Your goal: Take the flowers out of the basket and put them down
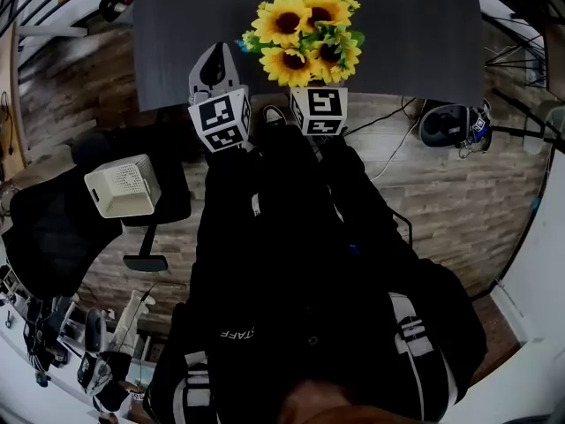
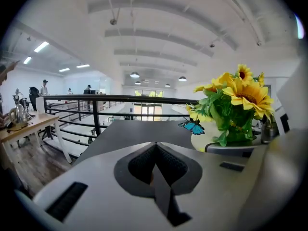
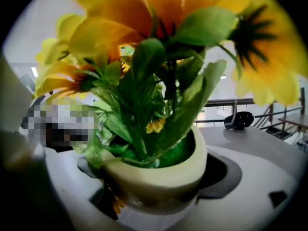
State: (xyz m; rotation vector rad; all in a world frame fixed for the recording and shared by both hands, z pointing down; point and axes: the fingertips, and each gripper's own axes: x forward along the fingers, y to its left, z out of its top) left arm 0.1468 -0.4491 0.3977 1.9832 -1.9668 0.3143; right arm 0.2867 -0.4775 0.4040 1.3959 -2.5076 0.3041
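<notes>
Dark grey table [image 1: 397,42] — matte top — over wood-plank floor [image 1: 433,197]

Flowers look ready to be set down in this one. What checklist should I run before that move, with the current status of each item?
1. Right gripper shut on the pot: ok, the jaws clamp its sides.
2. Flowers out of the basket: ok, the basket sits apart at the left.
3. Pot upright: ok, judged from the left gripper view.
4. Table bare at the landing spot: bare around the flowers, cannot tell directly beneath.
5. Left gripper out of the way: ok, jaws together, empty, left of the pot.
6. Pot base touching the table: cannot tell.
</notes>
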